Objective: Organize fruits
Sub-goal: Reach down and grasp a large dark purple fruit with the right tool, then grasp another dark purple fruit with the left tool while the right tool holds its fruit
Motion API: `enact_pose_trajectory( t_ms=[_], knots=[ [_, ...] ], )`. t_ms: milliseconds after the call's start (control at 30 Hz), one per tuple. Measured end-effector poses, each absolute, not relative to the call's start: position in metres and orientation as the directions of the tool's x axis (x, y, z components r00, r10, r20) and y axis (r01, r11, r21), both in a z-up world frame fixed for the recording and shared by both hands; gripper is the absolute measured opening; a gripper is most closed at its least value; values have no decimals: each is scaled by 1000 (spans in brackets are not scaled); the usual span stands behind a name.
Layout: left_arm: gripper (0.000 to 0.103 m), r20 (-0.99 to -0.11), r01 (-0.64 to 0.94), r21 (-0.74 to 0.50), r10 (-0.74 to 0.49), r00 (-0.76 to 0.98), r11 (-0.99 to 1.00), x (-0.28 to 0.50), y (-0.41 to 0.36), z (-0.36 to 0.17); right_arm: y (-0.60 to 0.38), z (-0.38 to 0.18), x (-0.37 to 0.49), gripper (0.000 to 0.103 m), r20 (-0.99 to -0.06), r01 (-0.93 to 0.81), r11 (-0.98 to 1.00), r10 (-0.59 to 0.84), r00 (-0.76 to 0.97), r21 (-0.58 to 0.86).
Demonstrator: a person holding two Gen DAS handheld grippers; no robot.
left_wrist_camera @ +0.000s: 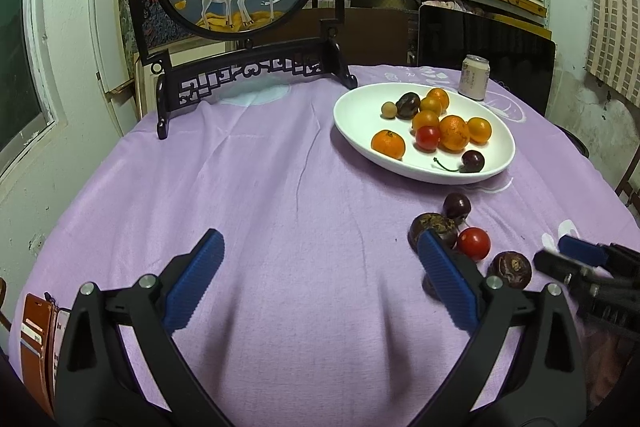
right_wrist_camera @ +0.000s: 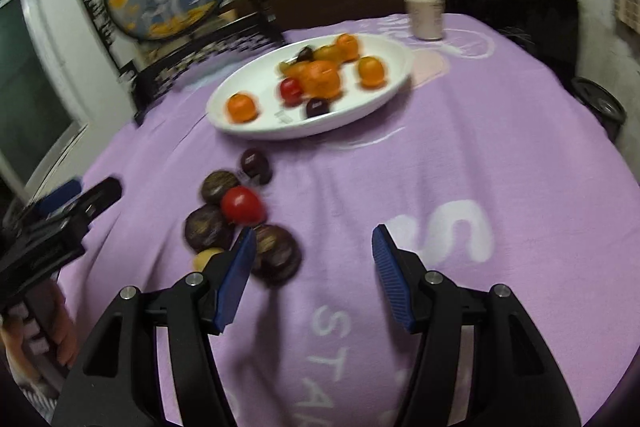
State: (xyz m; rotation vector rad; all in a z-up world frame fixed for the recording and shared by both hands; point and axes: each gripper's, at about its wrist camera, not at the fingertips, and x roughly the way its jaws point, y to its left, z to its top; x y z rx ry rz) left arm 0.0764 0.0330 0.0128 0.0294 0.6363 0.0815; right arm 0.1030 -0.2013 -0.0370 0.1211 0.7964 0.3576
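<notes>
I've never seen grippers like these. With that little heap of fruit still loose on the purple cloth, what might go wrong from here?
1. The red tomato sits packed among dark round fruits; closing on one may nudge its neighbours, and round fruit rolls.
2. The white plate already holds many fruits, so one dropped in could bounce or knock others.
3. The open right gripper and open left gripper work close together and might bump.

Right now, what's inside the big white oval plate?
The white oval plate holds several small oranges, one red tomato, dark cherries and a tan round fruit. Fruit hidden behind the pile cannot be seen.
</notes>
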Motion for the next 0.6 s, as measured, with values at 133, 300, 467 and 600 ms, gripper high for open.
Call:
enact_pose_trajectory(
  t_ms=[133, 300, 467, 600],
  knots=[
    [99, -598, -64, 60, 87, 797, 996, 77, 32, 11, -179, -41, 97, 55, -696, -338, 924, 362, 619, 179],
    [99, -611, -56, 73, 89, 787, 996, 80, 29, 8, -178, -47, 103, 47, -720, -335, 923, 364, 591, 191],
    [99, -623, -25, 97, 81, 778, 995, 81, 21, 4, -168, -51, 109, 41, -738, -351, 918, 367, 567, 187],
    [99, -634, 26, 118, 55, 772, 993, 80, 10, 0, -175, -50, 111, 39, -737, -329, 925, 355, 575, 188]
  ],
)
